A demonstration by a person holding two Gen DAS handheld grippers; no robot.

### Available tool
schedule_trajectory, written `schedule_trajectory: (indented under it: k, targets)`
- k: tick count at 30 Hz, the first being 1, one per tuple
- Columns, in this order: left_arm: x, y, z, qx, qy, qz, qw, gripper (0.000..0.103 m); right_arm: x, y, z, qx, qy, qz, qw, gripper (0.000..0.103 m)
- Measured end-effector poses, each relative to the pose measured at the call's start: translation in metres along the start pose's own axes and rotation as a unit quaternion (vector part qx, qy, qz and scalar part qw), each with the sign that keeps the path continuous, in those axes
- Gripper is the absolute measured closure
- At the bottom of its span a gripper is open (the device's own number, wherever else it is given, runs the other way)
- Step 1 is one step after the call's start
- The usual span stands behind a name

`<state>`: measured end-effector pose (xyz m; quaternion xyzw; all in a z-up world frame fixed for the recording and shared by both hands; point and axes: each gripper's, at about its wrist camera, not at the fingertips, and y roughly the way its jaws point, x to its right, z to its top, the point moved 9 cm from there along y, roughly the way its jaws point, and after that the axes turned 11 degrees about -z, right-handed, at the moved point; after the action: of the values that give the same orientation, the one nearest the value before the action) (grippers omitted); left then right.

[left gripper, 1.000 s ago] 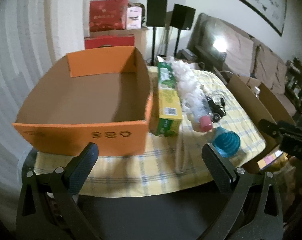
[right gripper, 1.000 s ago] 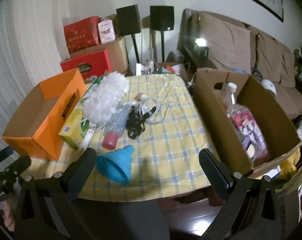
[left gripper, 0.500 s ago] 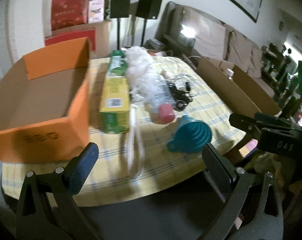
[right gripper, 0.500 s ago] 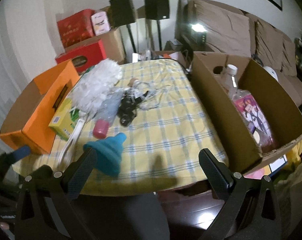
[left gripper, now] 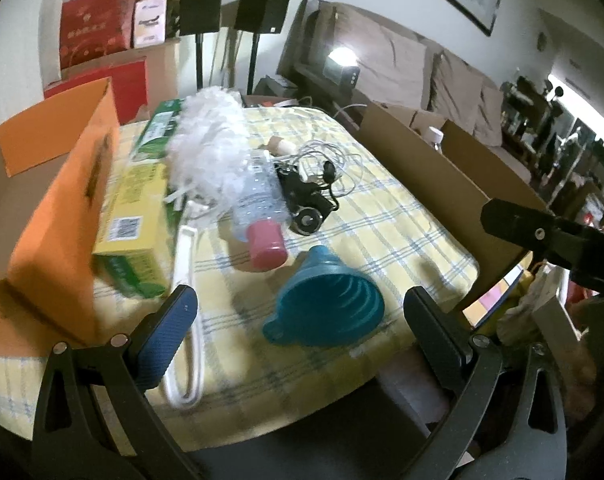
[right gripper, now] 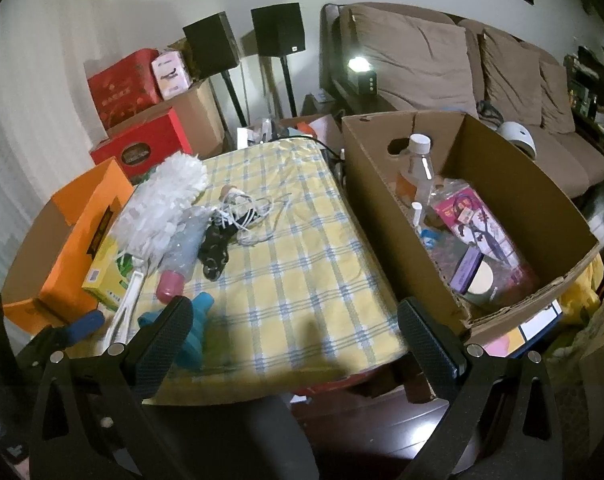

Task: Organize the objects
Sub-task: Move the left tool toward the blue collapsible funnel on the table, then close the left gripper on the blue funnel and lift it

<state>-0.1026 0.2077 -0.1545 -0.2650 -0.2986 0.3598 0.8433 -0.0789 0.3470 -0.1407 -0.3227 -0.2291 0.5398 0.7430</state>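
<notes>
A teal funnel (left gripper: 326, 304) lies on its side near the front edge of the yellow checked table (left gripper: 402, 224). My left gripper (left gripper: 297, 296) is open just in front of the funnel, holding nothing. Behind the funnel lie a clear bottle with a pink cap (left gripper: 257, 208), a white fluffy duster (left gripper: 209, 148), a green-yellow carton (left gripper: 133, 216) and tangled cables with black earphones (left gripper: 310, 196). My right gripper (right gripper: 293, 308) is open and empty over the table's front edge. In its view the funnel (right gripper: 193, 328) sits behind its left finger.
An open orange box (left gripper: 61, 208) stands at the table's left. A brown cardboard box (right gripper: 382, 200) at the right holds bottles and packets. Red boxes (right gripper: 137, 148), two speakers on stands and a brown sofa (right gripper: 462, 64) are behind.
My left gripper has swung right, from facing the orange box to facing the funnel, and come closer. The right gripper has shifted a little right, toward the brown box.
</notes>
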Motion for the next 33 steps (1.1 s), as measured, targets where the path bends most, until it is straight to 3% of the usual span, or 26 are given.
schedule_trajectory:
  k: [8, 10, 15, 21, 33]
  targets:
    - [-0.001, 0.023, 0.004, 0.006, 0.005, 0.027, 0.9996, 0.002, 0.005, 0.011, 0.0, -0.008, 0.003, 0.0, 1.0, 0.0]
    - [-0.003, 0.028, 0.004, 0.005, 0.004, 0.037, 0.9993, 0.009, 0.006, 0.014, 0.0, -0.009, 0.002, -0.001, 1.0, 0.0]
    - [0.0, 0.039, 0.002, -0.004, 0.005, 0.032, 0.9995, 0.017, 0.007, 0.02, 0.001, -0.013, 0.002, -0.001, 1.0, 0.0]
    - [0.009, 0.041, -0.001, -0.009, 0.009, -0.005, 0.9999, 0.043, 0.004, 0.024, 0.0, -0.017, -0.003, 0.001, 1.0, 0.0]
    - [0.006, 0.017, 0.009, 0.009, -0.004, -0.015, 0.9998, 0.05, -0.007, 0.021, 0.011, -0.006, -0.022, 0.006, 1.0, 0.0]
